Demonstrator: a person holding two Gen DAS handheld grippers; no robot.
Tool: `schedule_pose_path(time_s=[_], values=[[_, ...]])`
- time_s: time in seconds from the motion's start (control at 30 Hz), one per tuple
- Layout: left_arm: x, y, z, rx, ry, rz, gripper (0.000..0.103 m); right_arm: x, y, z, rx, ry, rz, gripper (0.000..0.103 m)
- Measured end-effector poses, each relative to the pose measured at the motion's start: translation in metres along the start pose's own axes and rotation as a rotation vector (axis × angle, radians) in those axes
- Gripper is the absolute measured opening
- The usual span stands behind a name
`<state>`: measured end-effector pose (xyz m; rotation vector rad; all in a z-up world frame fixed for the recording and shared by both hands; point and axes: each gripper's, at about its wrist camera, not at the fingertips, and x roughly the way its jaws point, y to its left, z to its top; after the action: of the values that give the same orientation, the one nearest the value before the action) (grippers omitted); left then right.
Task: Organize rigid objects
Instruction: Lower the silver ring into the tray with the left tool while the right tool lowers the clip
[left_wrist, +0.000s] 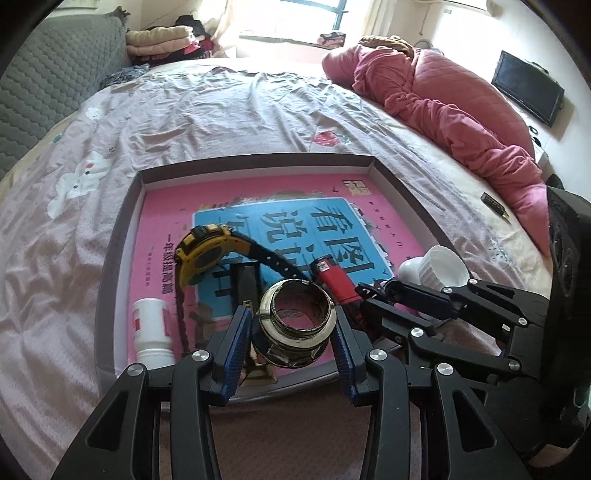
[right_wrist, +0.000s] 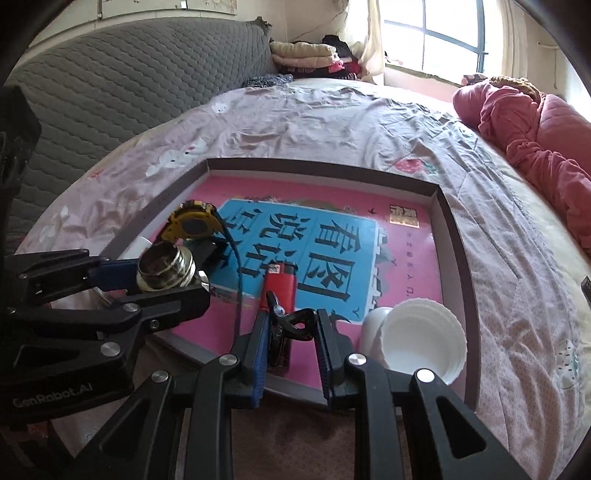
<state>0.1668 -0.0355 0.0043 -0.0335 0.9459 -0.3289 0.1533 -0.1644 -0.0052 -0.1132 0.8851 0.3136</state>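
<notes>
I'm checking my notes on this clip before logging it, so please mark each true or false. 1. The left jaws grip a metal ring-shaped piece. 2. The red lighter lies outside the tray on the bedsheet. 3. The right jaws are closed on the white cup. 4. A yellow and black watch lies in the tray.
1. True: the left gripper holds the metal ring piece between its jaws.
2. False: the red lighter lies inside the tray.
3. False: the right gripper has a small black clip between its jaws; the white cup sits beside it, ungripped.
4. True: the watch rests in the tray.
</notes>
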Motion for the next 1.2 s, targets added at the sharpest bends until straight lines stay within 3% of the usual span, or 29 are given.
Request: schedule_pose_path(time_s=[0.4,1.2], values=[[0.013,-0.014,0.011,0.041,0.050,-0.037,0.044,0.003,-0.012,0.002,-0.023,0.042,-0.019,0.024],[0.028,-0.004,0.003,0.018,0.113,0.048,0.044,0.000,-0.006,0.000,-0.029,0.025,0.007,0.024]])
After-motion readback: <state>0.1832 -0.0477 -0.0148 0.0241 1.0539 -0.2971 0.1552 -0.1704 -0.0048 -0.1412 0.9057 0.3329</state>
